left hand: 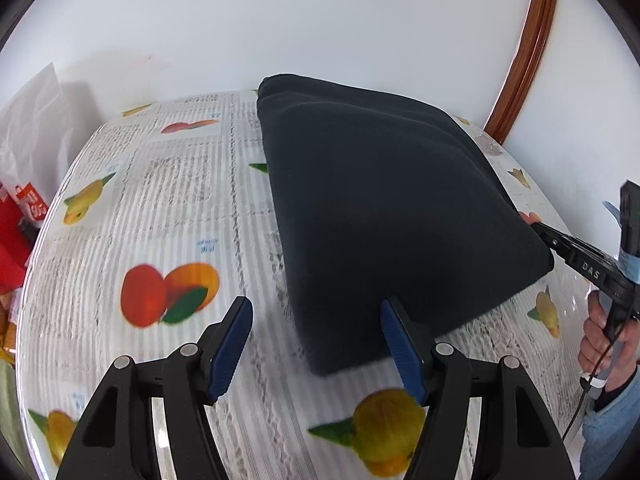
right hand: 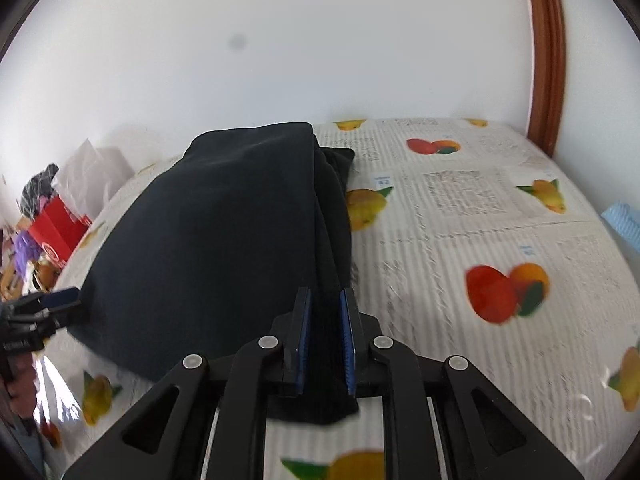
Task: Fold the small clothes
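The dark garment [right hand: 224, 240] lies folded over on the fruit-print tablecloth [right hand: 460, 216], a thick navy slab whose layered right edge runs straight into the right gripper [right hand: 325, 344] and whose near left corner sits just ahead of the left gripper [left hand: 316, 344].

Judging from this, the main risk is that the stacked layers at the right edge come apart. The right jaws stand narrow with several plies bunched between the blue pads, and the cloth fills the gap; if the pads catch only the upper plies, a lift or pull could peel the fold open and drag the lower layers askew. A second risk is on the left: that gripper holds nothing, so any pull from the right alone could slide the whole bundle across the glossy cover rather than fold it.

The right gripper is nearly closed on the garment's edge, fabric filling the slot between its pads, with the tablecloth bare to its right. The left gripper stands about half open and empty; its right finger [left hand: 400, 344] overlaps the garment's near edge, though I cannot tell whether it touches, and its left finger hangs over the tablecloth beside the printed oranges [left hand: 168, 294].
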Demonstrator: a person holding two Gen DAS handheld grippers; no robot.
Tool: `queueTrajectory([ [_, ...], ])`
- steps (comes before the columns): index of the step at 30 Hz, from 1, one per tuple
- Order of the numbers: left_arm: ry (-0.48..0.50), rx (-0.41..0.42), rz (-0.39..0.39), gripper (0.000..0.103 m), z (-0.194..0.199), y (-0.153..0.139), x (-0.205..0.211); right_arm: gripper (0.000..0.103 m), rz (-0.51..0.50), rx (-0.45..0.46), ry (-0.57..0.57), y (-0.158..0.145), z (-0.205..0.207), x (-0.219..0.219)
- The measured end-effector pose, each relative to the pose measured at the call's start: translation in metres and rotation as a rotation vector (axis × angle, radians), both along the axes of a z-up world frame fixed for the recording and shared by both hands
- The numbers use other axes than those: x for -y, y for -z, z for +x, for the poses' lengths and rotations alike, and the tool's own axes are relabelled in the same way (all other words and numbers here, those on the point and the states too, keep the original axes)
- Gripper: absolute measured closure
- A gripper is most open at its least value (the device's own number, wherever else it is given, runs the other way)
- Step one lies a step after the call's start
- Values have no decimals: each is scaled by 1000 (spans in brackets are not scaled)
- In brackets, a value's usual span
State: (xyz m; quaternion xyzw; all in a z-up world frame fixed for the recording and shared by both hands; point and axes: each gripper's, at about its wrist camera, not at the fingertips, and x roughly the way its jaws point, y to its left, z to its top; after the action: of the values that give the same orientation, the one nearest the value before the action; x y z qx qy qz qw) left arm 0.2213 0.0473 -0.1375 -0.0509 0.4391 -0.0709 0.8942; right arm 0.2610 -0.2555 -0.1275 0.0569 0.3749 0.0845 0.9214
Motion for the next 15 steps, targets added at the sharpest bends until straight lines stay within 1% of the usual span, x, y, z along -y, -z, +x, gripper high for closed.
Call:
queueTrajectory([
  [3,-25,5,-12,39,-17,-6,-2,88,-48,-18,42,-6,-22,2],
  [5,-38,24,-10,39,-29,-16,-2,87,-58,-25,71,-17,-36,3],
  [6,-45,38,-6,38,-36,-23,0,85,-58,-22,81,-25,-44,2],
  [7,-54,54,-1,35,-43,-31,2,82,-58,-15,93,-35,-53,1],
  [8,-63,73,7,30,-51,-40,5,71,-58,-11,103,-42,-58,-1],
  [9,-67,91,15,28,-57,-47,7,55,-60,-5,115,-50,-65,-3],
  [11,-71,133,38,21,-73,-63,15,40,-57,16,125,-70,-83,-10],
  [12,-77,159,55,19,-84,-72,19,36,-51,28,126,-78,-91,-13],
  [14,-88,197,79,15,-103,-85,27,31,-40,55,134,-94,-112,-18],
  [15,-91,211,85,14,-109,-90,29,31,-35,64,133,-102,-125,-22],
])
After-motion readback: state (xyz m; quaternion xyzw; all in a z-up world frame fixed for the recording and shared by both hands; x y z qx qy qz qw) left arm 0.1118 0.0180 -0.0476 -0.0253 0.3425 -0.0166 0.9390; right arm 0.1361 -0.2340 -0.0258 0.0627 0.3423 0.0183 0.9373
